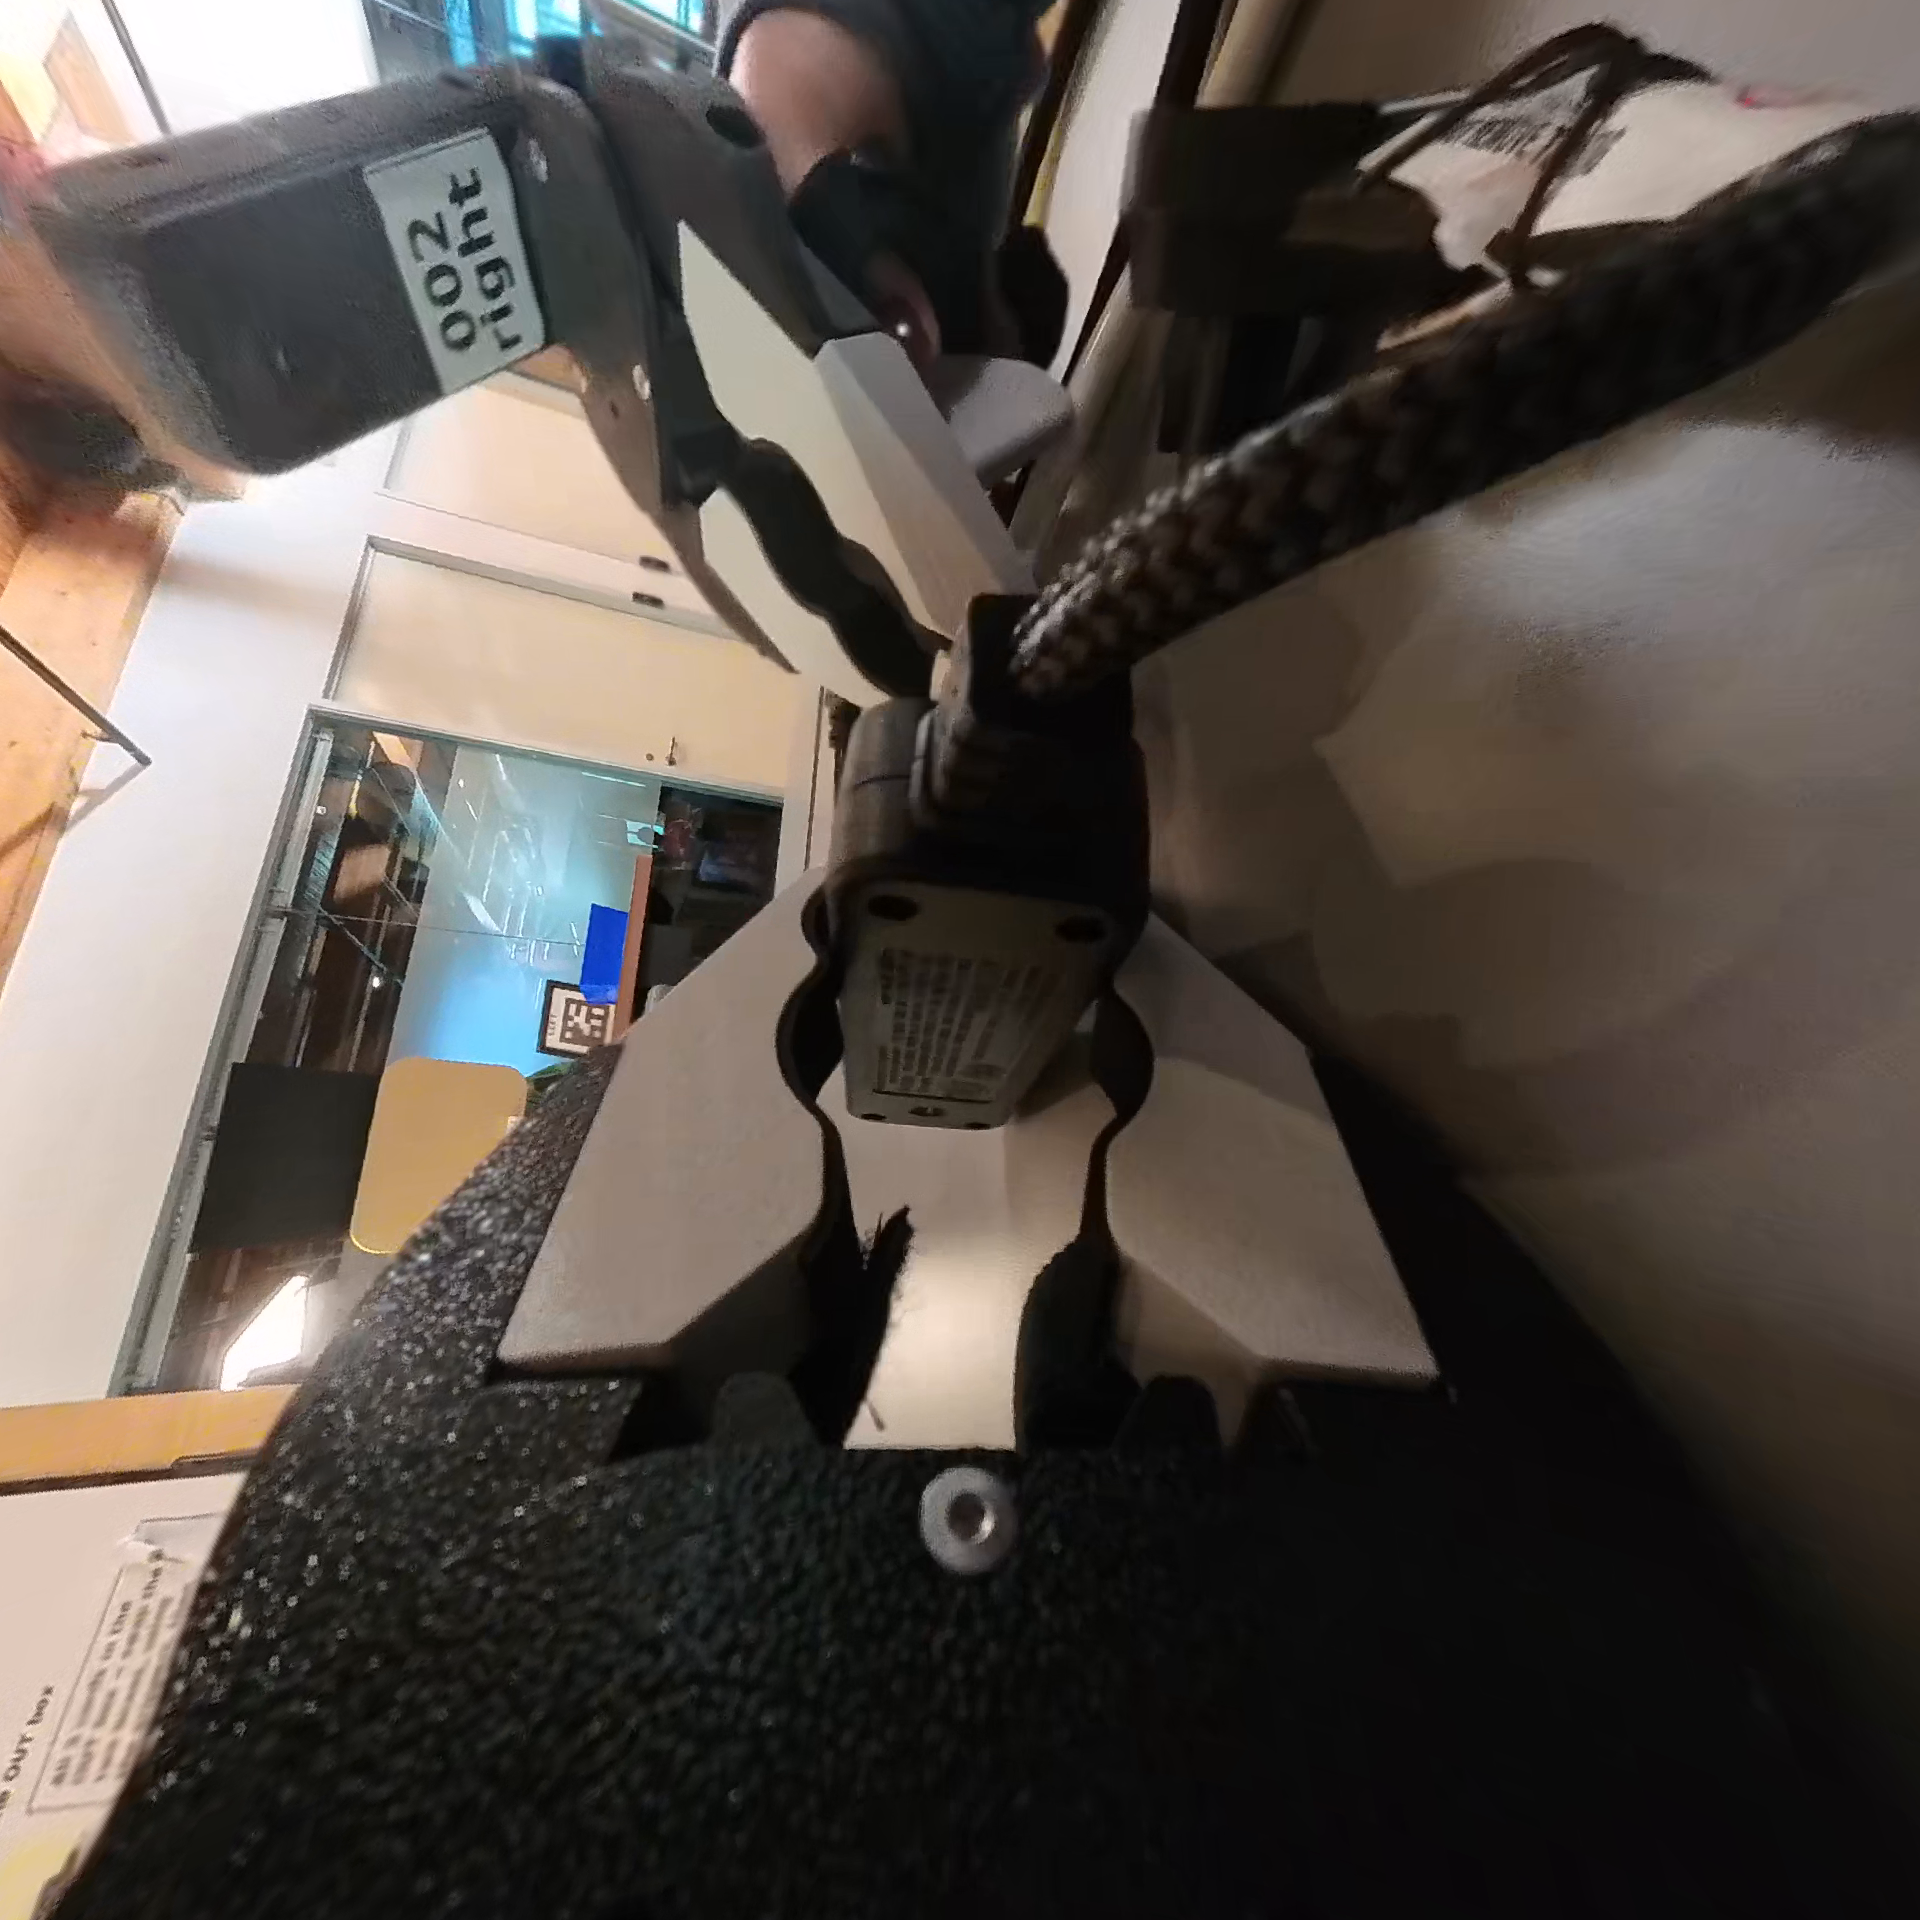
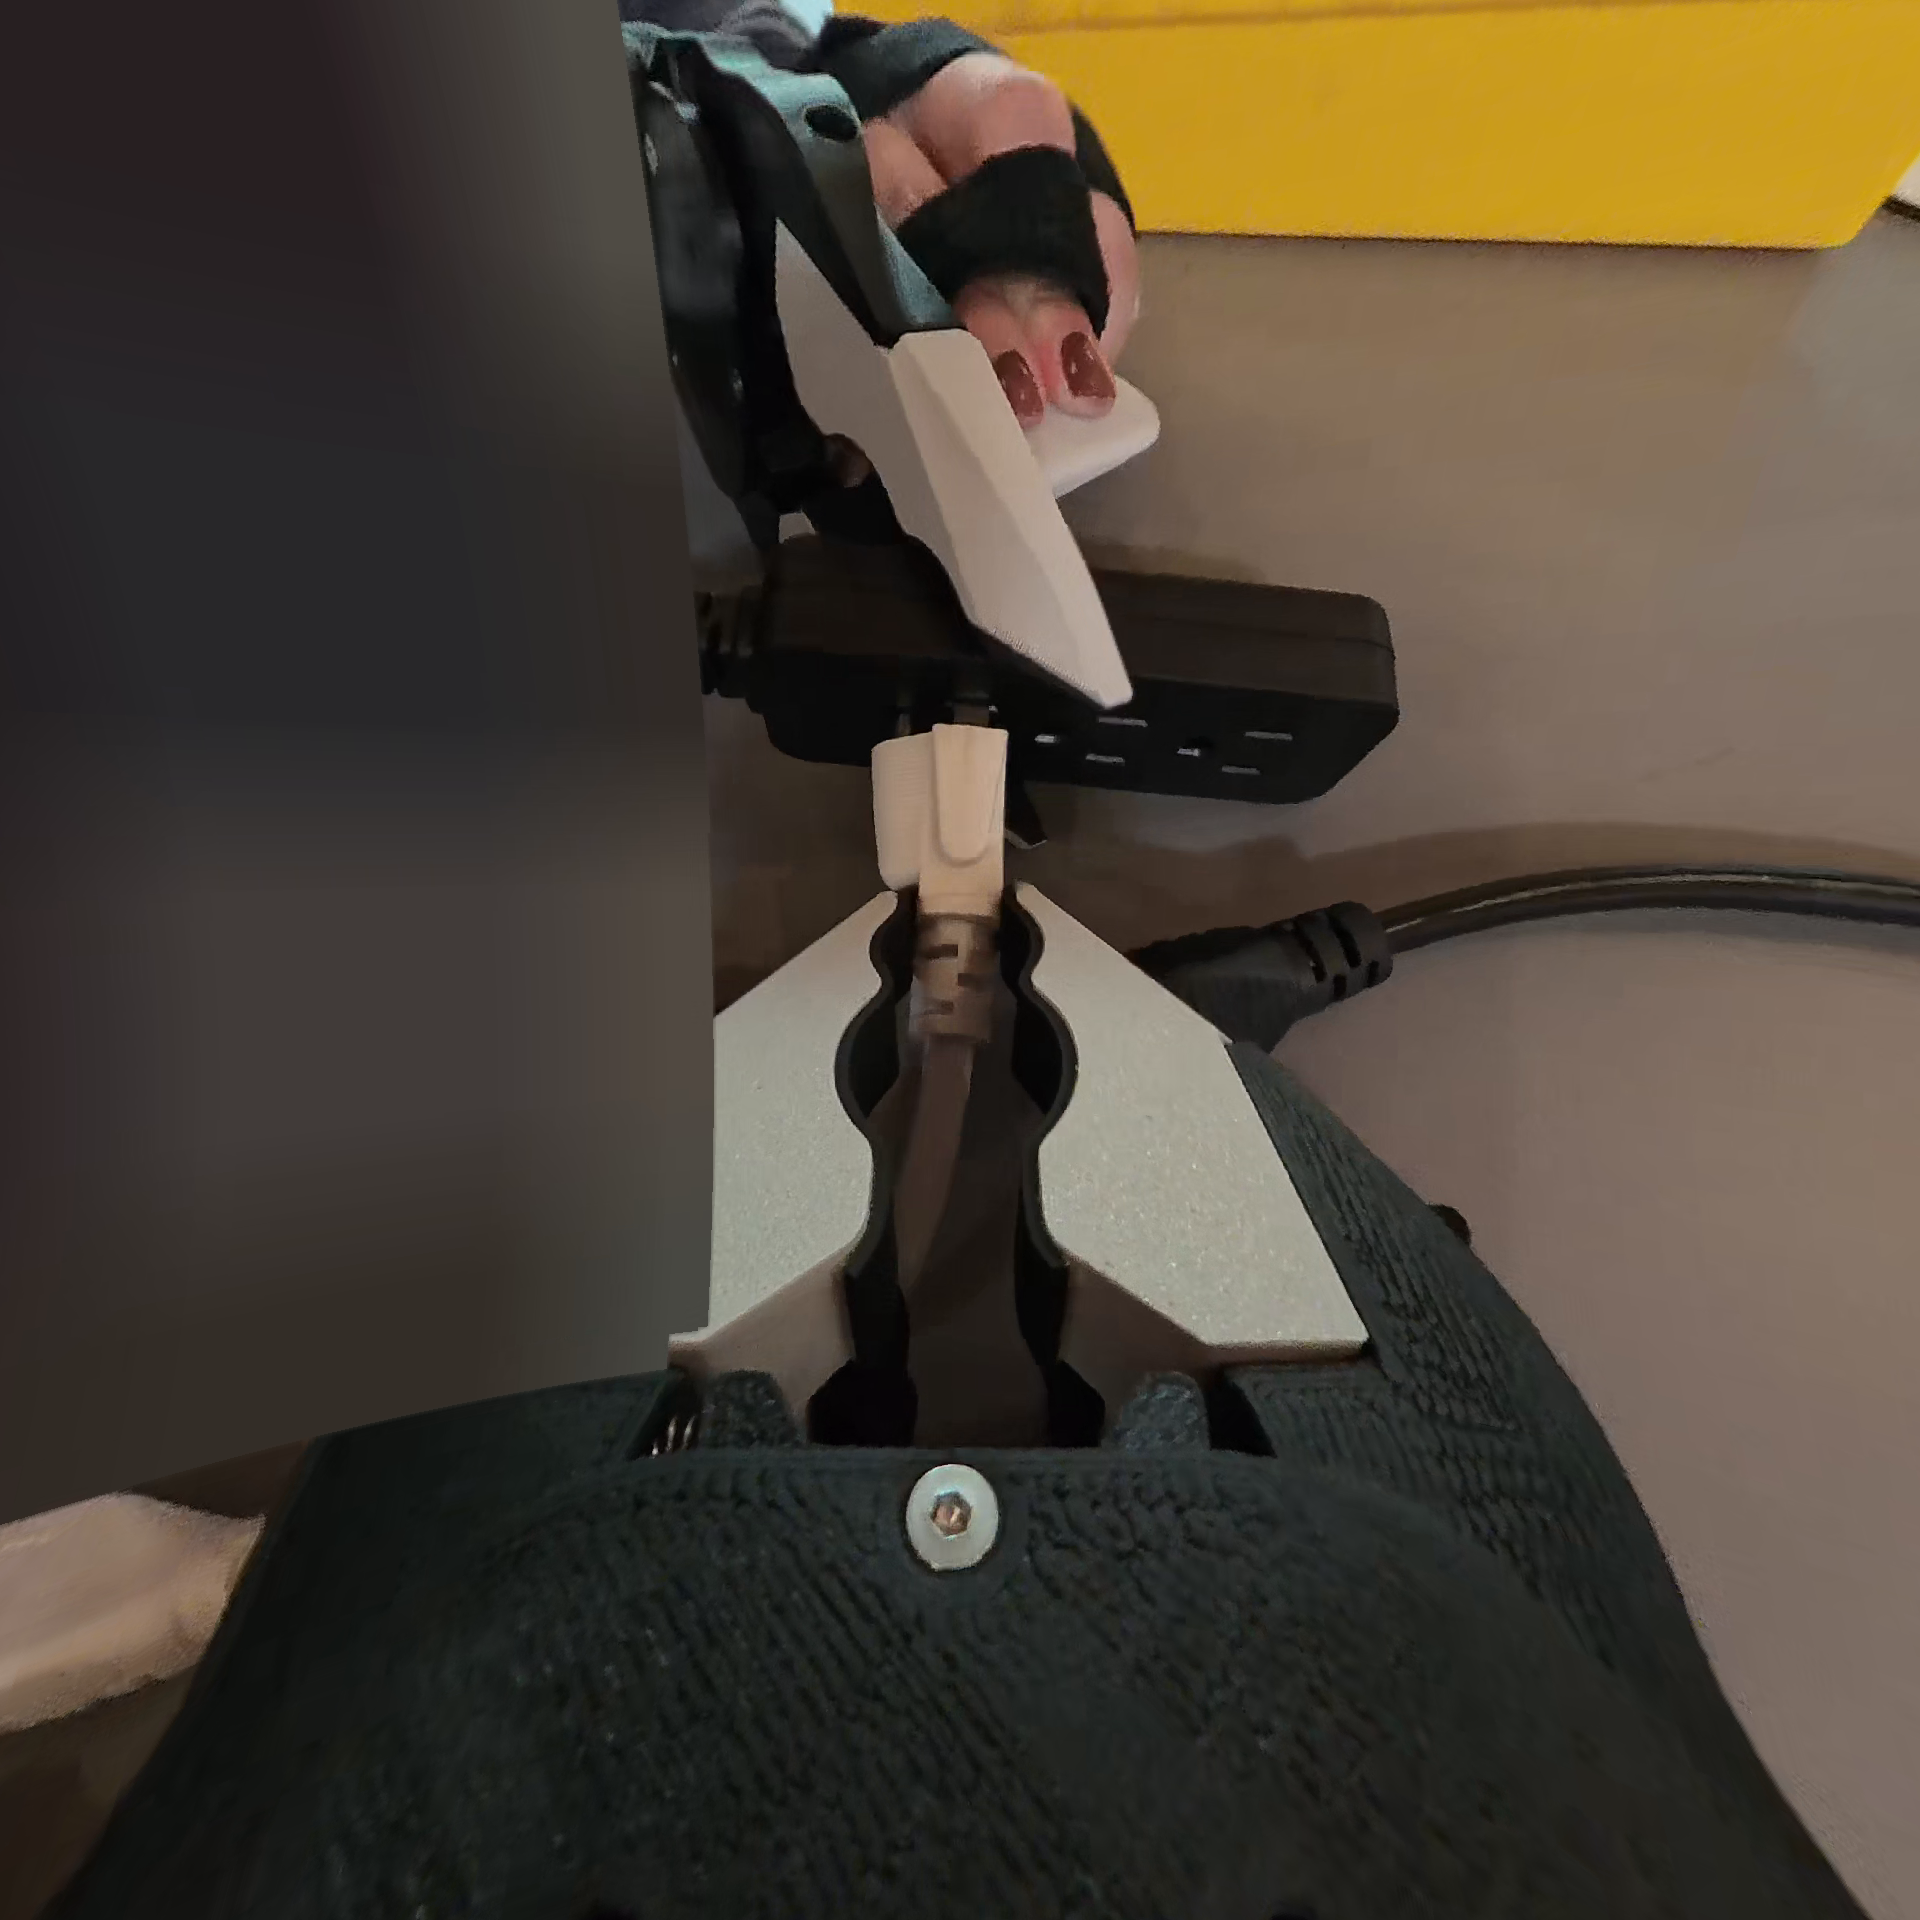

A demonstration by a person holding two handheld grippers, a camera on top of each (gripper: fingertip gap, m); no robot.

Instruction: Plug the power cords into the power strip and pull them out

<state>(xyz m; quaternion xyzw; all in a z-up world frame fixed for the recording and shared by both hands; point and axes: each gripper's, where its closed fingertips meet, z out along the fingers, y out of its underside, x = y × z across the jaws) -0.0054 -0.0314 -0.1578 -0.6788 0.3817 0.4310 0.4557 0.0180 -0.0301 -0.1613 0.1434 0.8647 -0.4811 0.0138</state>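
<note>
Right gripper (image 2: 951,925) pinches the white plug (image 2: 940,800), whose long axis points straight ahead at the black power strip (image 2: 1247,675) that the left gripper (image 1: 966,1023) clamps, prongs seemingly at the slots.

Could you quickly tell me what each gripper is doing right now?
Left gripper: shut on the black power strip, held on its side above the table.
Right gripper: shut on the white plug, prongs at the strip's outlets.
</note>
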